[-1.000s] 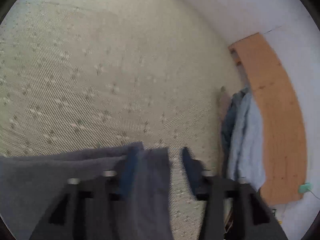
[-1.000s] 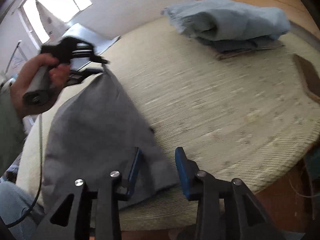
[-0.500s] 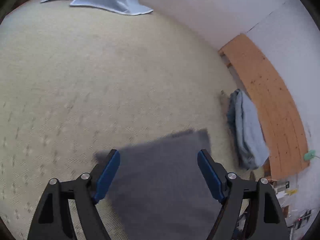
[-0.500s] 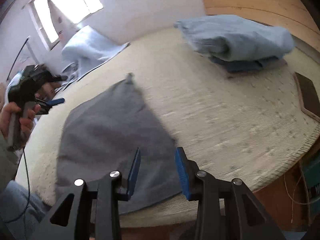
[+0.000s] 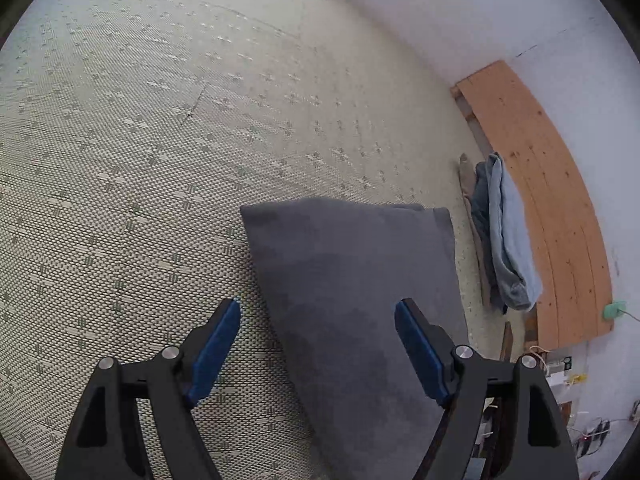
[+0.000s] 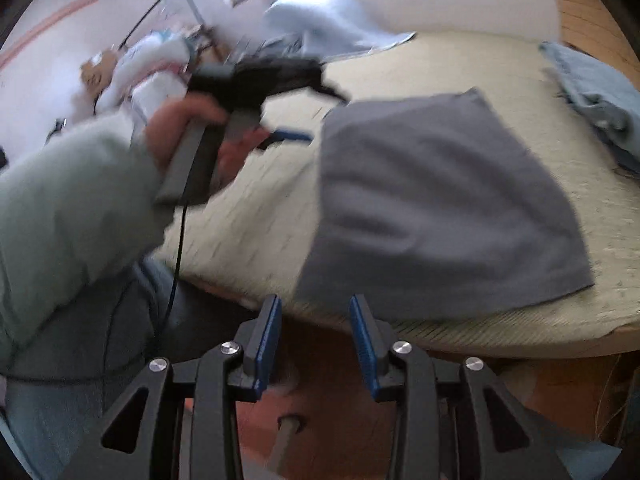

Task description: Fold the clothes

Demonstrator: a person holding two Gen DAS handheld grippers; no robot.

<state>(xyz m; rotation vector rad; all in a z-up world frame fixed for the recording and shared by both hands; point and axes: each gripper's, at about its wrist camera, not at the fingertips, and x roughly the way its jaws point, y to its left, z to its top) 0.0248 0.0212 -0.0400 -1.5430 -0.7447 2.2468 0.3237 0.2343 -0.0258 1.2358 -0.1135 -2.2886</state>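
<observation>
The left gripper [image 5: 318, 316] and right gripper [image 6: 314, 310] are both hovering spread apart, gripping nothing, over the folded gray cloth [image 5: 356, 300] lying on the woven mat [image 5: 160, 140].

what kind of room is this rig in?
Probably a lived-in bedroom, not a lab: clothes are folded on a bed-like surface under a woven mat, a wooden headboard-like panel leans on the white wall, and a pale blue blanket lies below a window.
</observation>
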